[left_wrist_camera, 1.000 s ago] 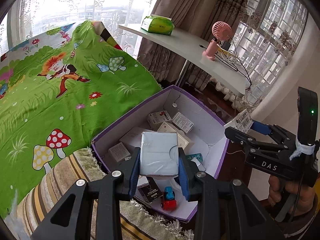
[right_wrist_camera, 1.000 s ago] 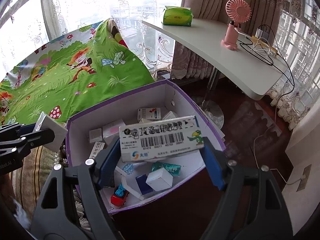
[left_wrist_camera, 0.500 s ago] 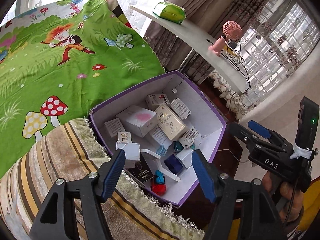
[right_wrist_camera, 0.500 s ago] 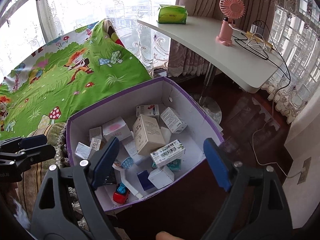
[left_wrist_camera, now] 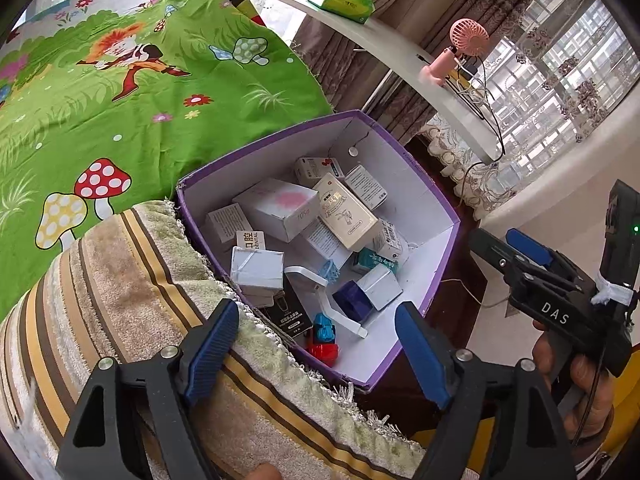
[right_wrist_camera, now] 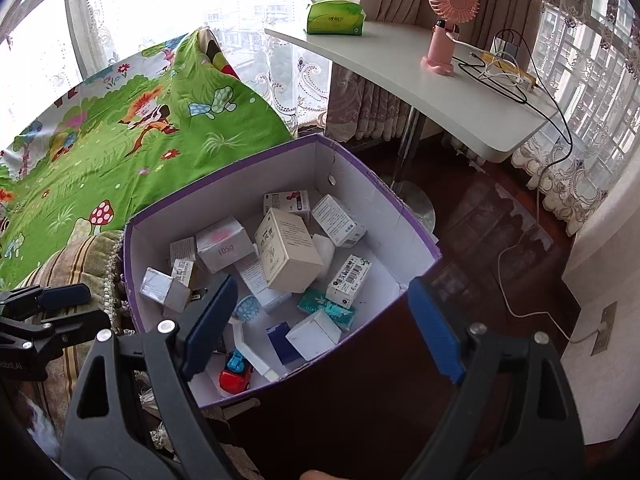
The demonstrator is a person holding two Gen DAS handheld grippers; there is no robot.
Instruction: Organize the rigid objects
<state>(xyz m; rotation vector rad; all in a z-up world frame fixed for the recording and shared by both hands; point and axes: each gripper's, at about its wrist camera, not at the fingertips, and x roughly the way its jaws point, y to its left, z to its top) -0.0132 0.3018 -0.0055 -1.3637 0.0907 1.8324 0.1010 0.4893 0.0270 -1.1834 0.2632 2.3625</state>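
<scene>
The cardboard box point(right_wrist_camera: 404, 248) stands on the floor, touching the striped cushion point(left_wrist_camera: 120, 280) on its left. Behind both spreads the cartoon-print sheet point(left_wrist_camera: 120, 112). In the box, small cartons lie piled; the toy car point(right_wrist_camera: 236, 372) sits at the near corner. Behind the box on the right, the bench point(right_wrist_camera: 472, 112) carries a tissue pack point(right_wrist_camera: 335, 17) and a handheld fan point(right_wrist_camera: 446, 28).

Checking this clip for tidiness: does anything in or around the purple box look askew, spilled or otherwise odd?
Nothing has spilled, but the purple box is a jumble: the small cartons lie tilted on one another, the cream carton propped across others. A toy car sits among them in the near corner. No damage shows.
</scene>
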